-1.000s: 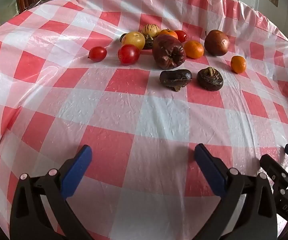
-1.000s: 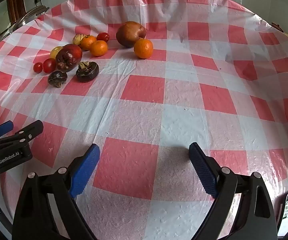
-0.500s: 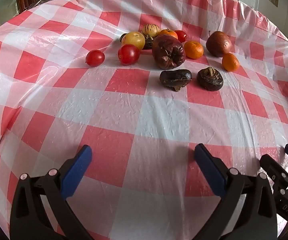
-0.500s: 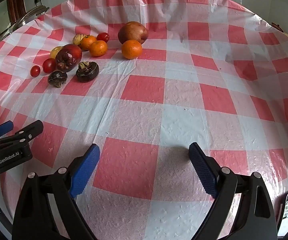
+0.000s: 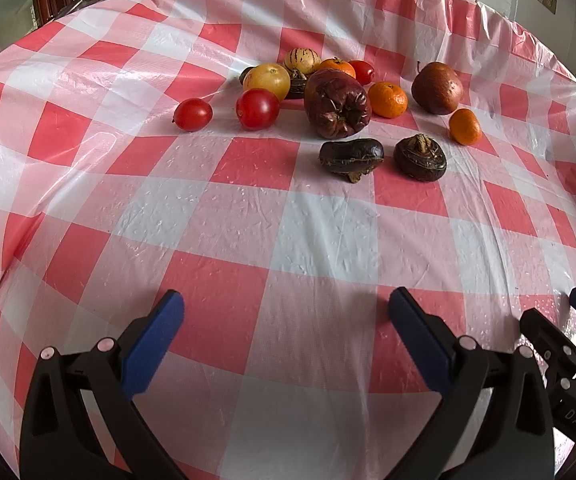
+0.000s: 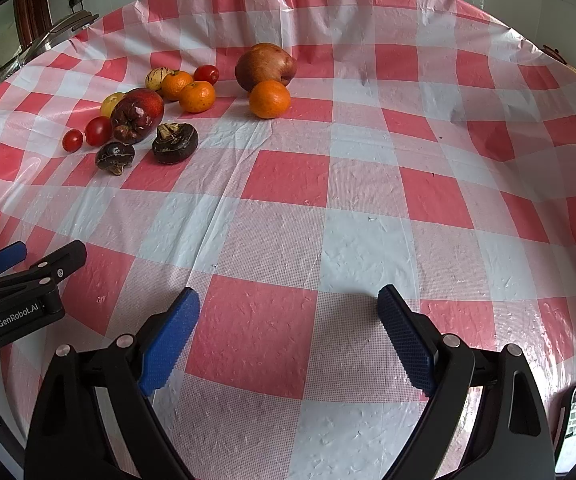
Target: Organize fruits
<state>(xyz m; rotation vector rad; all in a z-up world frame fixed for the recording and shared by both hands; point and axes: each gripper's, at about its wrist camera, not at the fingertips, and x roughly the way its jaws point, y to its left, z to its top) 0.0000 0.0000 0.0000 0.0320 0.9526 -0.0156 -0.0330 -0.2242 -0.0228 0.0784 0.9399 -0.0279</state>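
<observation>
Fingers (image 6: 404, 332) spread wide over bare tablecloth (image 6: 360, 248), fruits (image 6: 192, 96) far.

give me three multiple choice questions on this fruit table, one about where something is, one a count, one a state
1. Where does the lone orange lie?
A. just in front of the big reddish-brown fruit
B. between the two dark brown fruits
C. between gripper fingers

2. How many orange citrus fruits show?
A. one
B. three
C. five

3. How do the left gripper and right gripper stand?
A. both shut on fruit
B. left holds a tomato
C. both open, empty

Key: 1 A, it sits at that fruit's near side; 2 B, the lone one plus a pair further left; 3 C, bare tablecloth between the fingers.
</observation>
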